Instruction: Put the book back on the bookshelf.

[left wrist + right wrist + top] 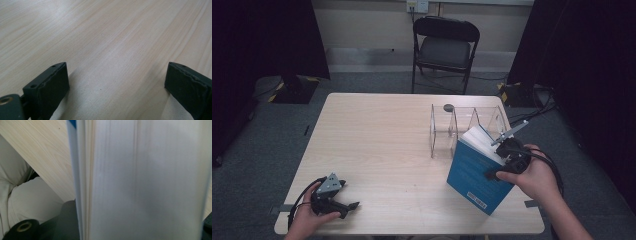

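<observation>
A thick blue book with a barcode on its cover is held tilted over the right side of the wooden table, one corner near the tabletop. My right gripper is shut on its page edge; the white pages press close against the right gripper view, with a blue cover edge at top left. My left gripper rests at the table's front left corner, open. In the left gripper view its two black pads stand wide apart over bare wood.
A clear acrylic divider rack with several slots stands just behind the book. A small dark round disc lies near the table's far edge. A black folding chair stands beyond the table. Dark curtains hang at both sides.
</observation>
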